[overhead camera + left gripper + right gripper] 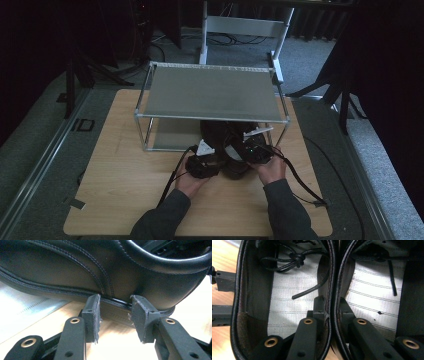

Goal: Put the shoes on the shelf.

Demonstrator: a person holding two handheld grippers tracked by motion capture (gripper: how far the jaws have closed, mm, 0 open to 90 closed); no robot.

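Two black leather lace-up shoes (226,136) stand side by side on the wooden table, toes under the metal rack. In the right gripper view my right gripper (331,301) has one jaw inside the left shoe (287,307) and one inside the right shoe (372,297), shut on their two adjoining walls near the heels. A loose lace (312,290) lies on the left insole. My left gripper (115,300) stands open at the outer side of the left shoe (105,270), its tips against the sole edge by the heel, nothing between the pads. From above, the left gripper (215,162) and right gripper (236,156) sit at the heels.
A metal-framed rack (210,118) with a flat top shelf stands at the back of the wooden table (125,175); its lower plate (20,312) lies beside the shoe. Cables trail off the grippers toward the table's front. Dark stands and a white frame stand on the floor beyond.
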